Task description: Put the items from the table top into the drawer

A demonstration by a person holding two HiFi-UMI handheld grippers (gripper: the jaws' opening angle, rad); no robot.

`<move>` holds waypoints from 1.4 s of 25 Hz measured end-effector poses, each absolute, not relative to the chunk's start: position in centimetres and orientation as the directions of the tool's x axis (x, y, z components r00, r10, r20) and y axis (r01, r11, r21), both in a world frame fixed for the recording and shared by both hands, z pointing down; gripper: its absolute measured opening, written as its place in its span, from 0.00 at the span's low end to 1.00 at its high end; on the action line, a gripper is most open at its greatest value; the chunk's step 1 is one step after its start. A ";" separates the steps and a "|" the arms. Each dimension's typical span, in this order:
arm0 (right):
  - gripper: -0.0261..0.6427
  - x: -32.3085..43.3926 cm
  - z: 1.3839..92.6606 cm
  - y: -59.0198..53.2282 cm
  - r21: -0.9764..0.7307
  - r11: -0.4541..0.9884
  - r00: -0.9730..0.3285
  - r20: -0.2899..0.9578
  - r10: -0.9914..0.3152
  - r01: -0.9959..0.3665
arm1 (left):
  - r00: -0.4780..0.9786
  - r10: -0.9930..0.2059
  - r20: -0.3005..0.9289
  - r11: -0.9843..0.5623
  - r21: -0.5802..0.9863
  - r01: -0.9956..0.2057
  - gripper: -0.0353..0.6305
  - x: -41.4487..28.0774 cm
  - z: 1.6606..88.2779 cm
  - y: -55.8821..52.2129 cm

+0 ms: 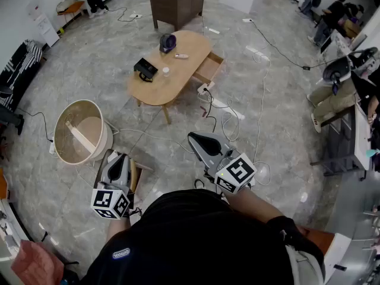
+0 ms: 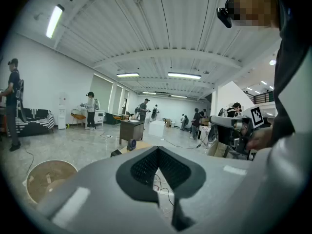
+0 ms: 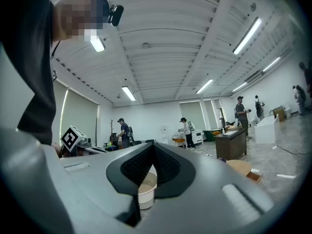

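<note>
The oval wooden table (image 1: 160, 85) stands far ahead of me on the floor, its drawer (image 1: 209, 68) pulled open at the right side. On top lie a black box (image 1: 145, 69), a dark purple object (image 1: 168, 42), a small white stick-like item (image 1: 181, 56) and a small white cap (image 1: 165, 71). My left gripper (image 1: 119, 158) and right gripper (image 1: 196, 136) are held close to my body, well short of the table. Both are shut and hold nothing. In the right gripper view the right gripper (image 3: 152, 145) points level across the room. The left gripper (image 2: 157, 150) points toward the table (image 2: 142, 144).
A big round beige tub (image 1: 83, 132) stands on the floor at the left, and an open cardboard box (image 1: 138, 174) lies beneath my left gripper. Cables (image 1: 228, 120) trail over the floor between me and the table. A dark desk (image 1: 177, 2) is behind it. People sit at the right.
</note>
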State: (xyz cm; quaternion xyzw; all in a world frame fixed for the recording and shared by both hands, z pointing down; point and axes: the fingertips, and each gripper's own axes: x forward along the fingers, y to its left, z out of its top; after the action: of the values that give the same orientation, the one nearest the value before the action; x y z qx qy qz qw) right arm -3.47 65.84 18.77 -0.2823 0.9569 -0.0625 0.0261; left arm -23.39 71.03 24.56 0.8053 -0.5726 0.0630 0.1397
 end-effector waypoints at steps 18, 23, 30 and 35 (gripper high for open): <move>0.08 -4.1 18.3 66.6 -0.152 0.835 -0.837 -0.068 -0.543 -0.529 | 0.338 -0.912 0.230 -0.310 0.151 -0.939 0.06 -24.3 24.0 71.2; 0.17 -4.9 19.2 66.9 -0.168 0.831 -0.837 -0.047 -0.545 -0.531 | 0.353 -0.912 0.209 -0.323 0.164 -0.932 0.07 -24.5 24.3 71.7; 0.25 -6.4 19.6 67.9 -0.174 0.825 -0.834 -0.036 -0.551 -0.537 | 0.373 -0.907 0.196 -0.346 0.157 -0.925 0.19 -25.4 24.5 72.4; 0.41 -7.7 19.8 68.6 -0.166 0.814 -0.822 -0.033 -0.568 -0.556 | 0.375 -0.910 0.177 -0.349 0.162 -0.923 0.32 -26.9 24.8 73.0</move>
State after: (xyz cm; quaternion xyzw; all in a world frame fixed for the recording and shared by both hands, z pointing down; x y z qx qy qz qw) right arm -7.72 68.63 19.81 -0.2955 0.9516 -0.0746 0.0407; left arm -26.94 72.97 24.78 0.8207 -0.5585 0.0275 0.1176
